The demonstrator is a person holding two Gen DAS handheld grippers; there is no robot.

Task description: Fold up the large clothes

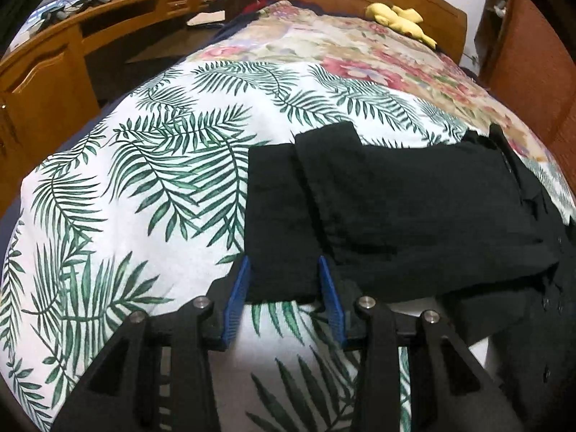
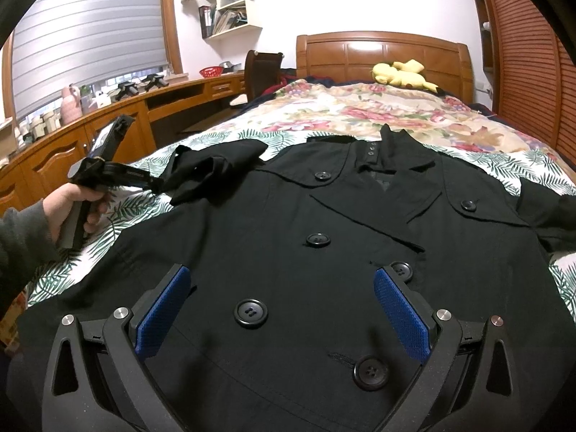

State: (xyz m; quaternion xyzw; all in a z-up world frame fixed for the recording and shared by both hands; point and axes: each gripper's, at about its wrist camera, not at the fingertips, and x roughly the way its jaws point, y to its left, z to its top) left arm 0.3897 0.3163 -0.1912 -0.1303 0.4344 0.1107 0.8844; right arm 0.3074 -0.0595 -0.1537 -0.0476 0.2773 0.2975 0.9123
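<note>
- While the black coat (image 2: 324, 234) lay front-up and buttoned on the bed (image 2: 414, 115), folding looked barely begun: the body was spread flat, collar toward the headboard (image 2: 381, 54), hem toward the right wrist camera.
- One sleeve (image 1: 378, 198) was doubled across at the coat's left side; its cuff end (image 1: 280, 252) sat between the blue pads of the left gripper (image 1: 284, 280).
- Left jaws were partly closed. The right wrist view showed that gripper meeting the bunched sleeve, so I judged the cloth pinched, though the contact itself was dark on dark.
- The other sleeve (image 2: 547, 212) stuck out sideways, unfolded.
- Judged remaining: bring that sleeve in, then fold the body over.
- Right gripper (image 2: 284, 306) hovered over the lower front with jaws wide apart, holding nothing; a large button (image 2: 251, 314) showed between the pads. Whether the tips touched the cloth, could not tell.
- Coat rested on a palm-leaf sheet (image 1: 144, 180); beyond it, a floral quilt (image 2: 378, 108) and a yellow plush toy (image 2: 399, 73) by the headboard.
- A wooden bench (image 2: 108, 126) ran along the window wall to the left, carrying small clutter and a red basket (image 2: 211, 71).
</note>
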